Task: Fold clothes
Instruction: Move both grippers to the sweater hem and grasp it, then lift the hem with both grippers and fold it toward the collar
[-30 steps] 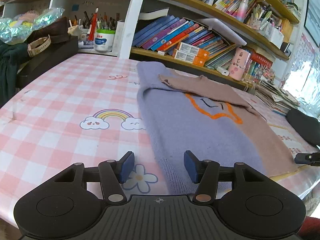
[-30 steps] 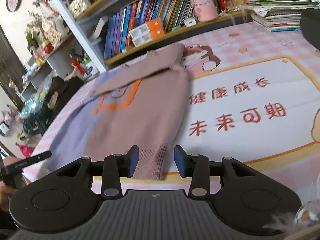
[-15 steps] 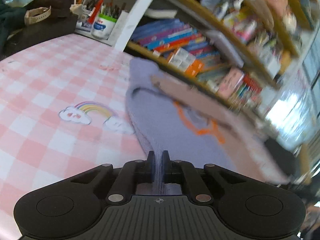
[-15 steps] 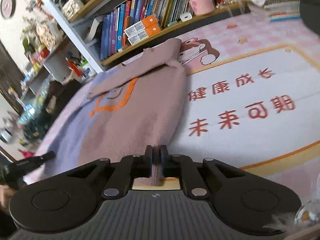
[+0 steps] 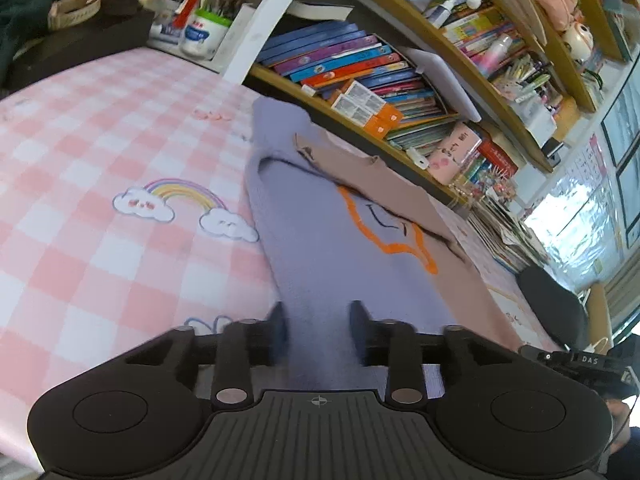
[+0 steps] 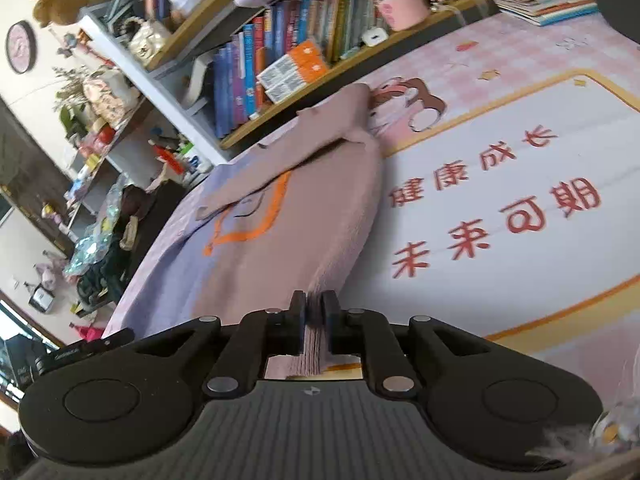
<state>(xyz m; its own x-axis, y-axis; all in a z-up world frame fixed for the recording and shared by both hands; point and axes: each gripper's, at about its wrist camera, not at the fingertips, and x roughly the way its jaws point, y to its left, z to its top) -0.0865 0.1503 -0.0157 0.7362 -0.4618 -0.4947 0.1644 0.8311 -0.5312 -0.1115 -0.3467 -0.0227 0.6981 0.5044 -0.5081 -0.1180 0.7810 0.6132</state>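
Sweater (image 5: 320, 248) is lying flat along the counter (image 5: 100, 152), lilac half on the left, mauve half on the right, one sleeve (image 5: 360, 176) folded across the chest over the orange star. Near hem is at both tools.

Step in hand, as I'm reading it: taking the hem at both corners for a fold toward the collar. Doing it well means both corners coming up level and travelling together, hem kept taut between them, so the body isn't skewing and the folded sleeve isn't sliding off. Landing the hem square on the shoulders, then letting go.

Right tool (image 6: 314, 320): fingers are pressed nearly together, clamping the ribbed mauve hem; fabric is bunching between the pads and lifting slightly off the counter.

Left tool (image 5: 318, 330): fingers are standing apart, blurred, straddling the lilac hem. Cloth is running between them but nothing is pinching it. Whether the pads are brushing the cloth, can't tell.

So only one corner is gripped; lifting now would be dragging the sweater crooked. Left needs a firm bite on the hem.
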